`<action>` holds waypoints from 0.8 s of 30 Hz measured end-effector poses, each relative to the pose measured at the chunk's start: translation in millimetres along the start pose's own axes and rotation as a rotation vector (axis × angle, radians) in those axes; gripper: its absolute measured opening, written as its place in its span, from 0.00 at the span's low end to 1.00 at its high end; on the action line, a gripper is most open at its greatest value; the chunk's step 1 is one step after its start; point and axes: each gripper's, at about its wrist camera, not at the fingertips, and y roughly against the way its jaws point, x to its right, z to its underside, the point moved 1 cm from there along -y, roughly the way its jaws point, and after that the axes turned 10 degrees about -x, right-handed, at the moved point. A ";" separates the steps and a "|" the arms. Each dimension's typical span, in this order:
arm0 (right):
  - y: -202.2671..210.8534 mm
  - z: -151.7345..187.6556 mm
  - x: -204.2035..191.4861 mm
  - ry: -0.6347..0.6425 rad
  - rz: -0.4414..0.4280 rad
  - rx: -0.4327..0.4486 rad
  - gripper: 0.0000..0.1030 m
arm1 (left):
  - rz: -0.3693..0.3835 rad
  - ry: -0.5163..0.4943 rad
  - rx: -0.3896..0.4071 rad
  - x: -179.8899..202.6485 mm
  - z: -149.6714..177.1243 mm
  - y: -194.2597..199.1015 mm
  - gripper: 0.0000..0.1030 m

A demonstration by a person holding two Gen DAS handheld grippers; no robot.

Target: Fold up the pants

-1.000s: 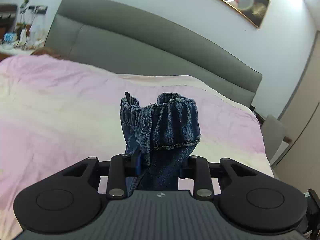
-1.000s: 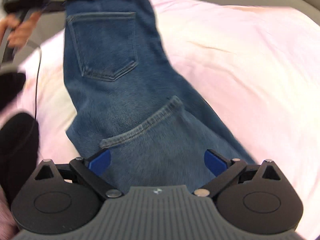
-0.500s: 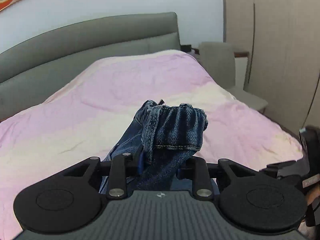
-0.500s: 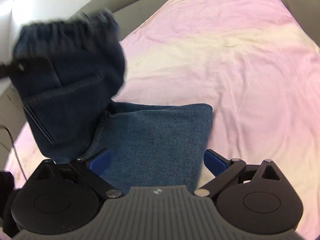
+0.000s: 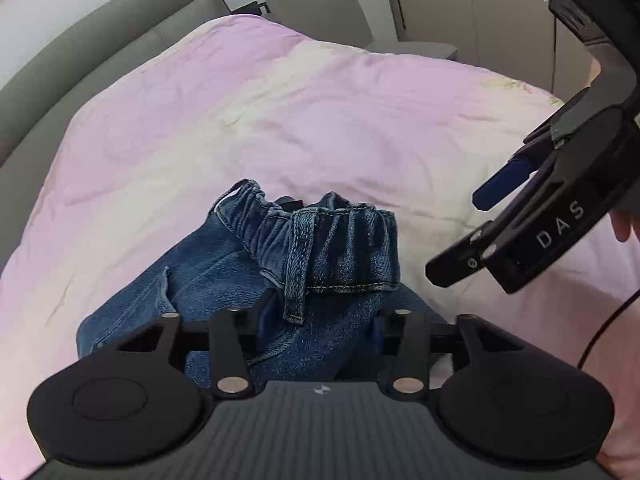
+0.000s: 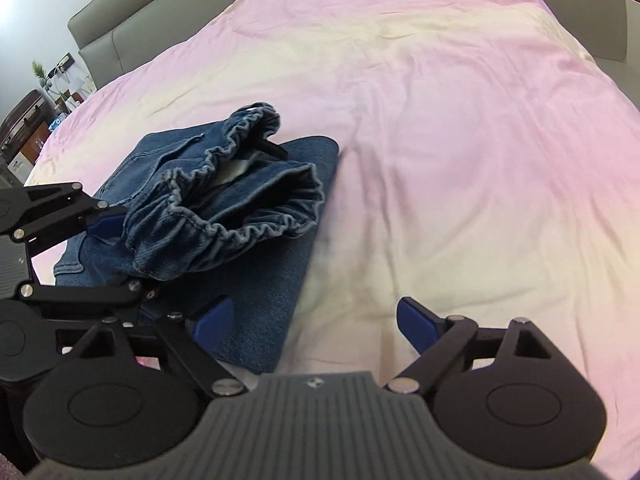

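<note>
One pair of blue jeans (image 5: 224, 280), folded into a thick stack near the front edge of a pink and cream bedspread (image 5: 304, 120). On top, the stretchy waistband (image 6: 224, 200), bunched up and gaping open. Around that top layer, the left gripper (image 5: 320, 320): jaws opening, blue pads standing off the denim on both sides, cloth between them but not squeezed. Just right of the stack, the right gripper (image 6: 312, 320): jaws wide but closing, nothing pinched, left pad over the stack's corner, right pad over bare bedspread. Behind the bed, a grey padded headboard (image 6: 160, 4). Off to the side, a grey chair (image 5: 320, 4). Far left, a dark wooden nightstand (image 6: 22, 120) with small things on top.
</note>
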 end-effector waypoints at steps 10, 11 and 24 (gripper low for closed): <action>50.5 -24.6 -23.8 -0.055 -0.134 0.169 0.71 | -0.049 0.119 0.000 -62.9 72.0 43.4 0.75; 48.9 -29.5 -29.0 -0.053 -0.149 0.167 0.70 | -0.060 0.148 -0.016 -75.0 83.2 45.3 0.75; -33.6 -78.5 -48.6 -0.154 -0.134 -0.023 0.55 | -0.003 0.405 -0.117 -140.9 177.3 7.7 0.66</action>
